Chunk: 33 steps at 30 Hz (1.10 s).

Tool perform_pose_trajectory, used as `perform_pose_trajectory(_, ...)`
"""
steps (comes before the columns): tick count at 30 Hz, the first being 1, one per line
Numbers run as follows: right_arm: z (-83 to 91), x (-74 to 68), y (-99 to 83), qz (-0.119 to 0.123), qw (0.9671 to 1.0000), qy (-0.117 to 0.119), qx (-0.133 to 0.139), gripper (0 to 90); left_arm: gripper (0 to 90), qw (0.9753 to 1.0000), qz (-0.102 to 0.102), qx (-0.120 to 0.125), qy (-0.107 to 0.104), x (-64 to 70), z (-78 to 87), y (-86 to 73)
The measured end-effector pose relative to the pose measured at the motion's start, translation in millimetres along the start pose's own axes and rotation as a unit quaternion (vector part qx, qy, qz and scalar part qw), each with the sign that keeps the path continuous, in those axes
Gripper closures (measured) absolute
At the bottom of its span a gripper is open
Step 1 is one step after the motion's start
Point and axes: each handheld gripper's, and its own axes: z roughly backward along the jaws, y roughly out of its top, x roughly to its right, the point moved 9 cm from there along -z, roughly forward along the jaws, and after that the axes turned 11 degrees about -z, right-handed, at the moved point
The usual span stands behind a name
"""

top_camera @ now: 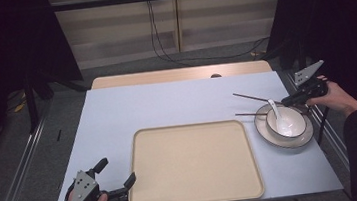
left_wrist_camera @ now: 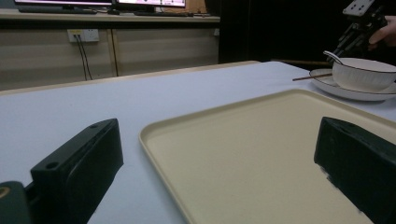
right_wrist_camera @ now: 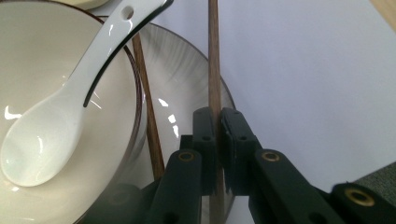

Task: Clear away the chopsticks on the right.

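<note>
A person holds a gripper in each hand. My right gripper (top_camera: pixel 286 102) (right_wrist_camera: pixel 218 114) is shut on a brown chopstick (top_camera: pixel 252 97) (right_wrist_camera: pixel 214 56) that crosses the rim of a white plate (top_camera: pixel 307 138) (right_wrist_camera: pixel 187 79). A second chopstick (top_camera: pixel 250 114) (right_wrist_camera: pixel 150 126) lies on the plate against a white bowl (top_camera: pixel 292 124) (right_wrist_camera: pixel 42 51) with a dark rim. A white spoon (top_camera: pixel 274 112) (right_wrist_camera: pixel 51 126) rests in the bowl. My left gripper (top_camera: pixel 117 170) (left_wrist_camera: pixel 215 182) is open at the near left corner of a beige tray (top_camera: pixel 193 164) (left_wrist_camera: pixel 243 154), with nothing between its jaws.
A light blue sheet (top_camera: pixel 167 104) covers the table, with a strip of bare wood (top_camera: pixel 179 74) at the far edge. Black curtains hang at both sides. Cables (top_camera: pixel 161 47) run down from a wall socket behind the table.
</note>
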Motion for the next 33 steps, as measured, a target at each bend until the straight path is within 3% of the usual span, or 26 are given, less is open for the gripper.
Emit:
perform_pose_trajectory(5, 6.8, 1.4, 0.2, -0.010, 0.9999, -0.008, -0.002, 85.4, 1.1, 1.0000, 0.003, 0.001, 0.002, -0.2, -0.4, 0.2)
perform_pose_trajectory(6, 10.9, 0.8, 0.3, -0.030, 0.9995, -0.007, 0.004, 85.4, 1.1, 1.0000, 0.000, 0.000, 0.006, -0.8, 0.4, 0.3)
perform_pose_trajectory(9, 17.8, 3.2, -1.3, -0.059, 0.9981, -0.012, 0.011, 85.4, 1.1, 1.0000, -0.003, 0.002, 0.006, -0.8, 1.0, 1.0)
perform_pose_trajectory(10, 17.8, 3.2, -1.3, -0.059, 0.9981, -0.012, 0.011, 85.4, 1.1, 1.0000, -0.003, 0.003, 0.003, -0.4, 0.9, 1.3)
perform_pose_trajectory(12, 24.3, 2.1, -1.4, -0.086, 0.9961, -0.007, 0.020, 85.4, 1.1, 1.0000, -0.005, 0.003, 0.005, -1.0, 1.0, 1.3)
perform_pose_trajectory(16, 31.8, 0.0, -0.9, -0.108, 0.9937, -0.002, 0.030, 85.4, 1.2, 0.9999, -0.007, 0.003, 0.011, -2.4, 1.1, 1.7)
perform_pose_trajectory(20, 42.7, -2.3, 0.9, -0.147, 0.9881, -0.004, 0.043, 85.4, 1.1, 0.9999, -0.012, 0.002, 0.010, -4.2, 1.6, 1.4)
perform_pose_trajectory(21, 42.7, -2.3, 0.9, -0.147, 0.9881, -0.004, 0.043, 85.4, 1.1, 0.9999, -0.012, 0.002, 0.010, -4.2, 1.6, 1.4)
perform_pose_trajectory(23, 49.0, -7.5, 2.3, -0.174, 0.9835, 0.002, 0.051, 85.4, 1.0, 0.9999, -0.010, 0.007, 0.011, -4.3, 1.5, 2.5)
perform_pose_trajectory(24, 49.0, -7.5, 2.3, -0.174, 0.9835, 0.002, 0.051, 85.4, 1.0, 0.9999, -0.010, 0.007, 0.011, -4.3, 1.5, 2.5)
perform_pose_trajectory(25, 52.3, -12.3, 1.9, -0.191, 0.9802, 0.008, 0.053, 85.5, 1.0, 0.9999, -0.008, 0.008, 0.012, -4.7, 1.2, 2.7)
perform_pose_trajectory(28, 55.3, -17.5, 1.7, -0.207, 0.9763, 0.004, 0.065, 85.4, 1.0, 0.9998, -0.012, 0.007, 0.017, -6.0, 1.4, 2.7)
perform_pose_trajectory(33, 57.5, -31.4, 2.1, -0.223, 0.9707, 0.021, 0.088, 85.4, 1.0, 0.9998, -0.016, 0.002, 0.013, -5.0, 1.3, 1.9)
